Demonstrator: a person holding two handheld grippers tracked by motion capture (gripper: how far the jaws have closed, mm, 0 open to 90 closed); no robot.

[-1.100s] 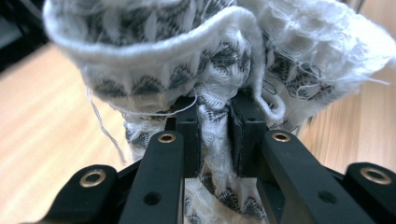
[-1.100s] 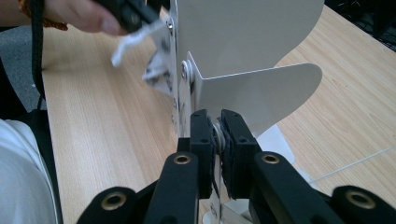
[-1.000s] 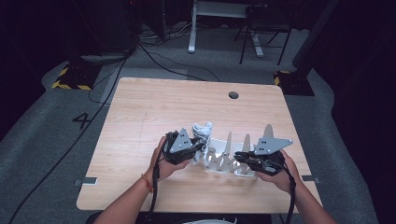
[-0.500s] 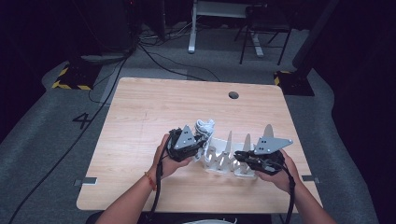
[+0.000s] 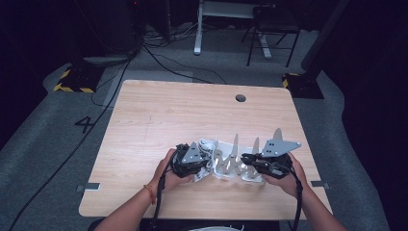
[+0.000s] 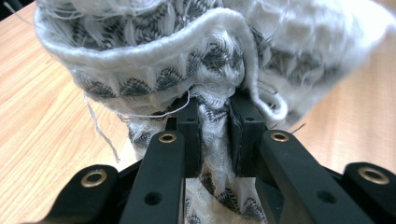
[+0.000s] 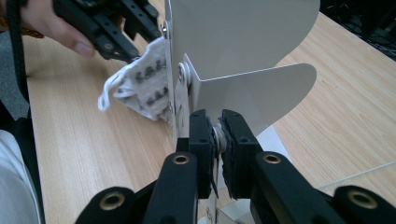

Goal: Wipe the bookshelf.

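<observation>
Left tool (image 6: 212, 140) grips sock (image 6: 205, 60) beside rack (image 5: 235, 163)

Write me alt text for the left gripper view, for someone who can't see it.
The left gripper, its two black jaws rising from the bottom edge, is clamped on a fold of white knitted cloth with a grey pattern. The cloth bunches above the jaws, loose threads hanging, over a light wooden table.

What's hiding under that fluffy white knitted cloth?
Under the knitted cloth lies the bare wooden table. The left gripper pinches a hanging fold between its jaws. The cloth covers whatever lies farther behind it, so that stays unseen.
</observation>
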